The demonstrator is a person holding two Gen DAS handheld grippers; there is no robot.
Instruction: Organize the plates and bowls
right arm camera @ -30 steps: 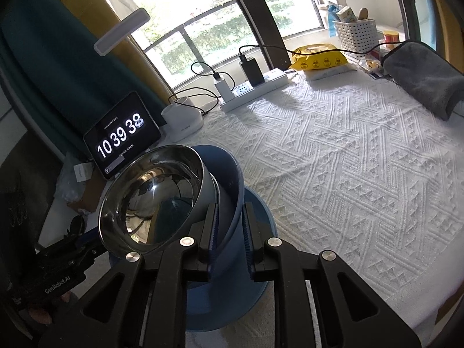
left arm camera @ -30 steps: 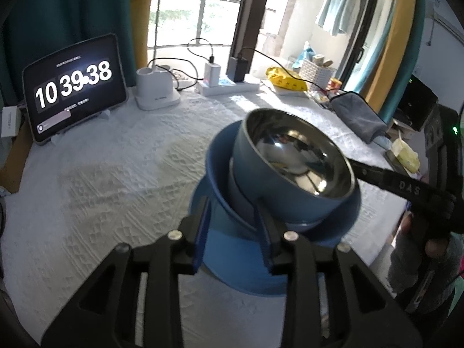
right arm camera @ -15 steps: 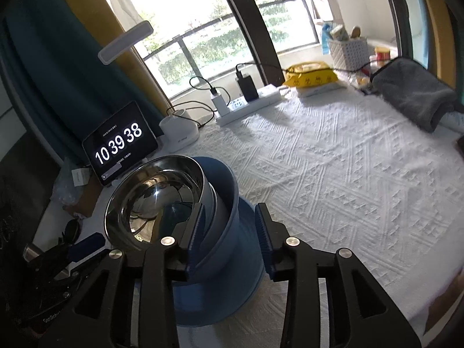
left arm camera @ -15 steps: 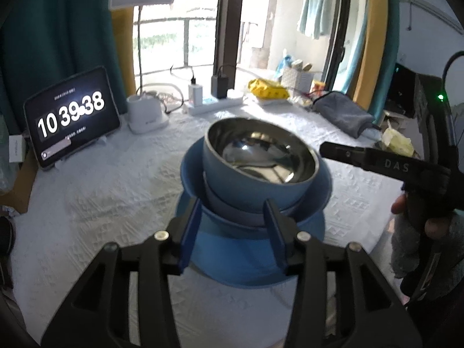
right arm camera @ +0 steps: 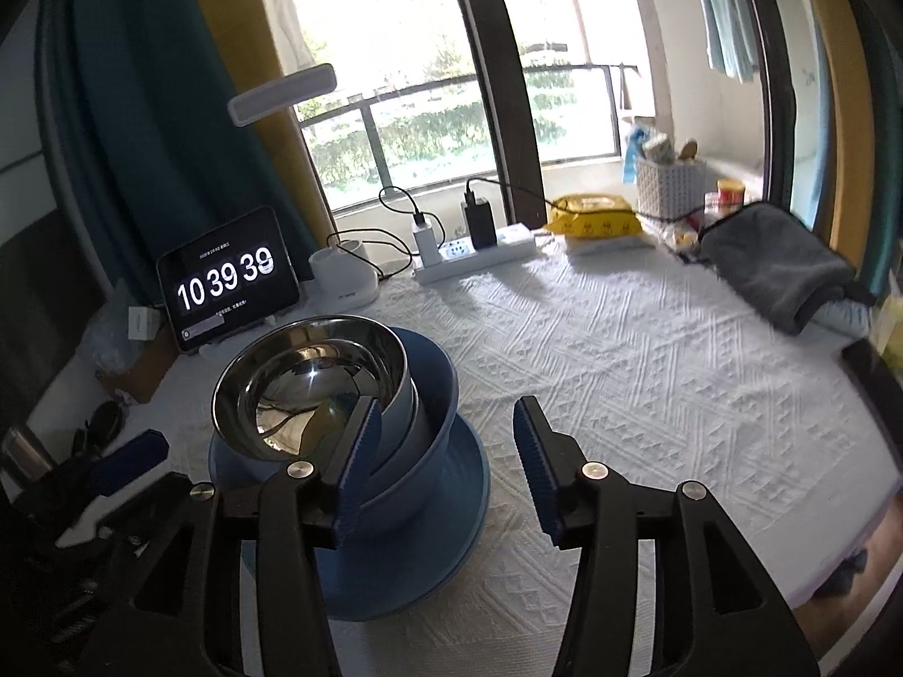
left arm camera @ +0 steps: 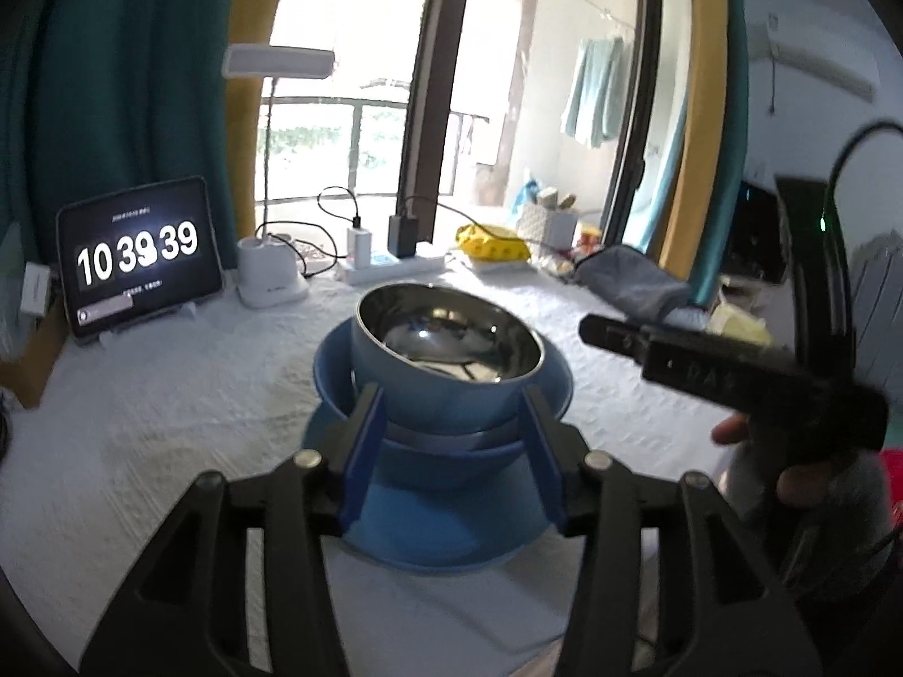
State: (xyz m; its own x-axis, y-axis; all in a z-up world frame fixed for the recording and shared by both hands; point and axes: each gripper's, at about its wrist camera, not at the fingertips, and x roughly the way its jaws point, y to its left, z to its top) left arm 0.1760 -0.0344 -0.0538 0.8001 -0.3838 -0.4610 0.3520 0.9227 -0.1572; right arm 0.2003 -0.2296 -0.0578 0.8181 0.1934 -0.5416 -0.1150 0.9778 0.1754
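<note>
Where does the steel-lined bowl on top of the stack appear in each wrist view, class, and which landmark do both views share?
Left wrist: steel-lined bowl just above centre, beyond the left gripper.
Right wrist: steel-lined bowl left of centre, partly behind the right gripper's left finger.
Shared landmark: clock tablet.

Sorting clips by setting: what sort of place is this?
Probably a home room beside a balcony: a cloth-covered table at the window, a hanging towel outside, and a desk lamp with a tablet clock.

I see a steel bowl (left arm camera: 446, 338), mirror-glossy inside, matt blue outside. Blue bowl (right arm camera: 437, 395) and plate (right arm camera: 463, 485) look smooth plastic. Tablecloth (right arm camera: 649, 372) is white, rough woven cloth. Grey towel (right arm camera: 779, 265) fuzzy.
</note>
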